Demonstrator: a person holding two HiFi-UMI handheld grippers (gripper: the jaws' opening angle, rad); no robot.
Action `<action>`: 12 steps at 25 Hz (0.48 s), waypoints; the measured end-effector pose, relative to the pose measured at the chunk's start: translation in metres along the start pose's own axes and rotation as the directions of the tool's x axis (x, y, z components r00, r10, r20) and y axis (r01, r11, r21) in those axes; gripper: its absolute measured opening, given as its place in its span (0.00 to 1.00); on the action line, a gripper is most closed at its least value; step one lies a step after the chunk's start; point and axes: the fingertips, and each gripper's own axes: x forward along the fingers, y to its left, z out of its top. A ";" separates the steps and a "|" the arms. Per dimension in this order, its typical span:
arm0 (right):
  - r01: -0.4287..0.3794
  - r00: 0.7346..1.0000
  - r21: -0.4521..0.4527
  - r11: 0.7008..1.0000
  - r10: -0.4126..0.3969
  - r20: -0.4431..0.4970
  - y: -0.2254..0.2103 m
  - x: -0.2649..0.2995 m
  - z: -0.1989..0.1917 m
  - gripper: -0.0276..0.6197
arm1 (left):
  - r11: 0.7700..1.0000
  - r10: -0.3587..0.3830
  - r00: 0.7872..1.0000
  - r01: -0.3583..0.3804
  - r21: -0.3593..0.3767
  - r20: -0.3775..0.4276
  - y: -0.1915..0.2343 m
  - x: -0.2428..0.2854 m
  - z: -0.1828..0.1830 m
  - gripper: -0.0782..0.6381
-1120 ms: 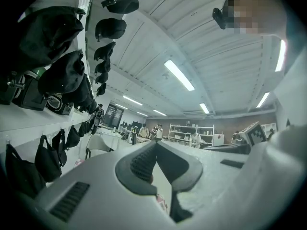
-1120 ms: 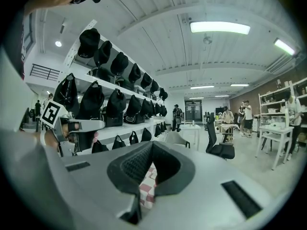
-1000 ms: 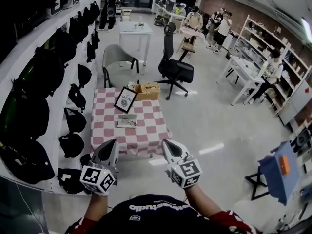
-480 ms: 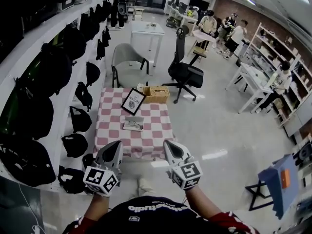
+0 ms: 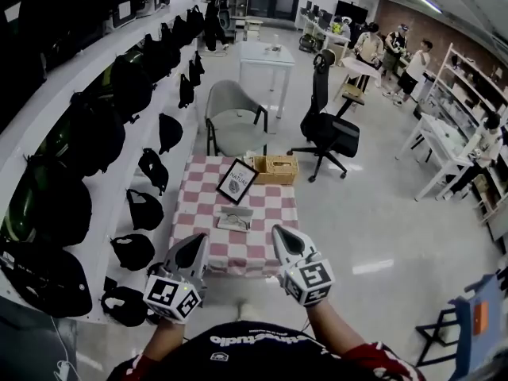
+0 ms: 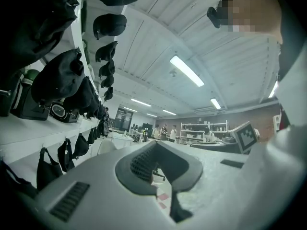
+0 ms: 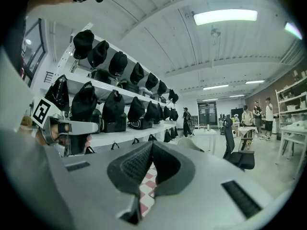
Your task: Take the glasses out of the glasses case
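The glasses case [image 5: 236, 218] is a small grey thing lying on the red-and-white checked table [image 5: 208, 236] ahead of me. It is too far off to tell whether the glasses are in it. My left gripper [image 5: 197, 246] and right gripper [image 5: 284, 236] are held level side by side, short of the table's near edge and well apart from the case. Both are shut on nothing. In the left gripper view the left gripper's [image 6: 156, 145] dark pads meet, and in the right gripper view so do the right gripper's [image 7: 152, 145] pads. A strip of checked cloth [image 7: 145, 188] shows under them.
A framed picture [image 5: 236, 181] and a wicker basket [image 5: 275, 168] stand at the table's far end. Shelves of black bags [image 5: 87, 133] line the left wall. Beyond the table are a grey chair [image 5: 234, 117], a black office chair [image 5: 332, 129], a white table and several people.
The table, case and shelves have come nearer and shifted right in the head view. Both grippers stay shut and side by side.
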 end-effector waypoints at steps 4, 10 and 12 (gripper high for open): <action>-0.025 1.000 0.005 1.000 0.025 0.008 -0.014 0.020 0.001 0.05 | 0.999 0.040 0.999 -0.040 0.006 -0.003 0.011 0.013 -0.001 0.12; -0.034 0.999 0.006 0.999 0.034 0.018 -0.034 0.036 0.000 0.05 | 0.998 0.058 0.998 -0.058 0.033 0.006 0.019 0.036 0.001 0.12; -0.046 0.999 0.004 0.999 0.046 0.016 -0.035 0.041 -0.001 0.05 | 0.997 0.059 0.998 -0.059 0.043 0.002 0.022 0.041 0.001 0.12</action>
